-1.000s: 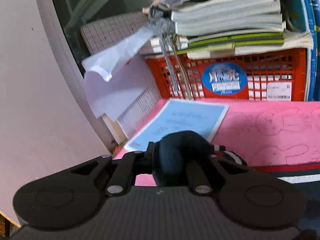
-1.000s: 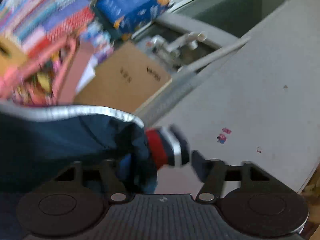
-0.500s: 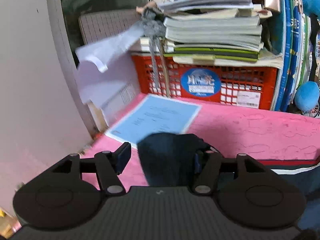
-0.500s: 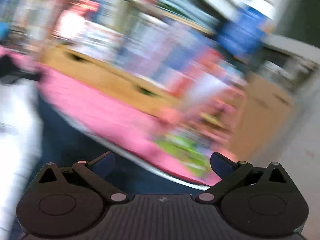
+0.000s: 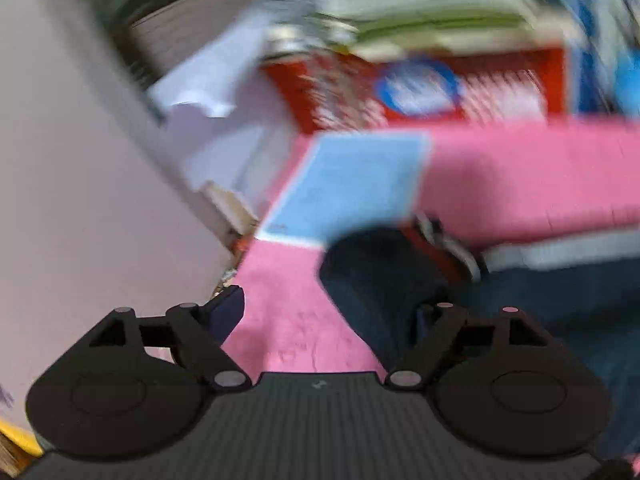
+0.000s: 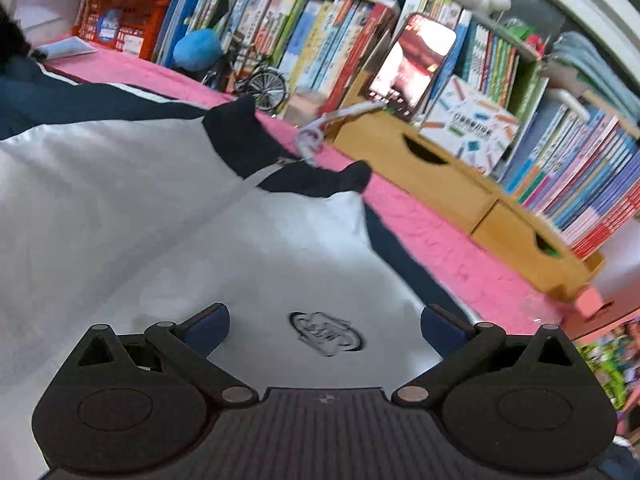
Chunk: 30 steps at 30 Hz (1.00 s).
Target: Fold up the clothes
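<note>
left gripper (image 5: 326, 312): jaws have just been opening and now stand spread. The navy sleeve (image 5: 368, 276) lies in front of the right finger rather than pinched; bare pink mat (image 5: 288, 320) shows through the gap. This view is smeared, so exact contact is hard to call.

right gripper (image 6: 322, 324): spread wide, its jaws also just been opening, nothing between them. It hangs over the white chest panel of the jacket (image 6: 160, 208), with the little round logo (image 6: 326, 334) sitting right in the gap at lower centre.

where the garment is: flat on the mat, white front filling the left and middle of the right wrist view, navy collar (image 6: 240, 136) at upper centre, pointing toward the bookshelf (image 6: 420, 60).

done so far, I'd say: the sleeve near the blue sheet (image 5: 352, 188) looks brought in toward the body, its striped cuff (image 5: 444, 236) tucked against it.

still left, my guess: the body looks spread at full width, so the main folds aren't done yet. Probably less than halfway.

background: red crate (image 5: 420, 88) at the upper middle of the left wrist view, just clutter.
</note>
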{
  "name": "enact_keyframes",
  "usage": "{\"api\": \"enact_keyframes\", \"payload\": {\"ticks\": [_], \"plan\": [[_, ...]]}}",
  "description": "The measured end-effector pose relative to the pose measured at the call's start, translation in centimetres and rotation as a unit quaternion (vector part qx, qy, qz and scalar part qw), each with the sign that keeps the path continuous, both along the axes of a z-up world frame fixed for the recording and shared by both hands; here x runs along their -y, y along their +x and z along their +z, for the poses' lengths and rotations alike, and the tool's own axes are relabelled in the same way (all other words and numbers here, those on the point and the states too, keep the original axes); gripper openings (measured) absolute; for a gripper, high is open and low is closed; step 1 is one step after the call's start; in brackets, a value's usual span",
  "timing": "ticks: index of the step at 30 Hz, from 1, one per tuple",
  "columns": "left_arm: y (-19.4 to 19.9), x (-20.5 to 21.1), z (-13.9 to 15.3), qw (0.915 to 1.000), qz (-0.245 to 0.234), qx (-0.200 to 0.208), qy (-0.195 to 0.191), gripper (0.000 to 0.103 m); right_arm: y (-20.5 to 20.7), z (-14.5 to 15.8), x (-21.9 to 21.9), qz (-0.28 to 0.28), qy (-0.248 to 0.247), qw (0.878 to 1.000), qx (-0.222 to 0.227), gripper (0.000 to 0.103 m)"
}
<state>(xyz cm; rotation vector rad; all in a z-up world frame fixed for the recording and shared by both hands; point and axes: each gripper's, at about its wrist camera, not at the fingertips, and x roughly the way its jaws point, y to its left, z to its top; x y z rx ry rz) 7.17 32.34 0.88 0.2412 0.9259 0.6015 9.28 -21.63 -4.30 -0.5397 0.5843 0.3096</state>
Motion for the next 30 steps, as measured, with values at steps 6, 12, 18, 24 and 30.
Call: {"api": "enact_keyframes", "payload": {"ticks": [6,12,18,24,30], "plan": [[-1.6,6.3,-1.6,0.9899,-0.126,-0.055,0.033,0.084,0.4,-0.5,0.3,-0.013,0.029,0.999,-0.010,0.103],[1.4,7.0,-0.8,0.9876,-0.142,-0.004,0.067,0.103,0.9,-0.9,1.8,-0.038,0.091,0.995,-0.034,0.103],[4.8,2.1,-3.8,0.9995,-0.014,0.007,0.029,0.083,0.9,-1.3,2.3,-0.052,0.124,0.990,-0.038,0.103],[4.2,1.0,1.1,0.9890,-0.003,0.120,-0.086,0.030,1.2,-1.5,2.6,-0.055,0.139,0.988,-0.047,0.103],[-1.9,0.0,12.2,0.8823,-0.141,0.392,-0.220,0.035,1.3,-1.5,2.7,-0.060,0.149,0.985,-0.054,0.103]]}}
